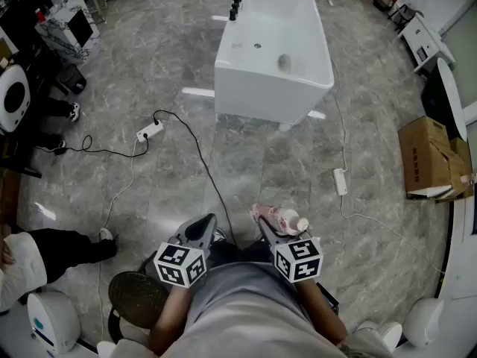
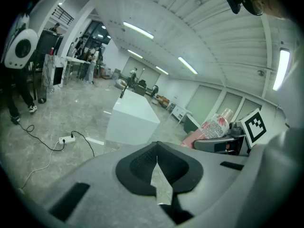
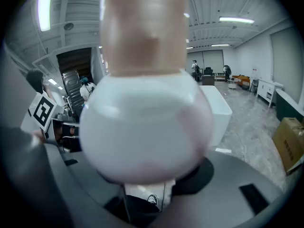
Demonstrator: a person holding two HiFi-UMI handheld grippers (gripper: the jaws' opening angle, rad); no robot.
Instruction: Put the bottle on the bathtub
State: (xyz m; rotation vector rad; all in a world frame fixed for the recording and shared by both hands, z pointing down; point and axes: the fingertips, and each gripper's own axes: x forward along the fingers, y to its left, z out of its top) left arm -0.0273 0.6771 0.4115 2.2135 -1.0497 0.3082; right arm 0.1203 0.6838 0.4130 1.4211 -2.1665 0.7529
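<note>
Left gripper point(image 1: 200, 232): jaws pressed together on nothing, with a power strip point(image 1: 149, 132) on the floor ahead of it and to its left. Right gripper point(image 1: 272, 226): just beside the left one, clamped on the bottle point(image 1: 287, 219), which lies across its jaws with the cap end sticking out to its right. The white bathtub point(image 1: 246, 80) stands well ahead of both grippers, and a cardboard box point(image 1: 432, 159) sits far off to the right gripper's right.

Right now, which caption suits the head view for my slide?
Right gripper holds a pink-and-white bottle; left gripper is empty; the white bathtub stands ahead.
</note>
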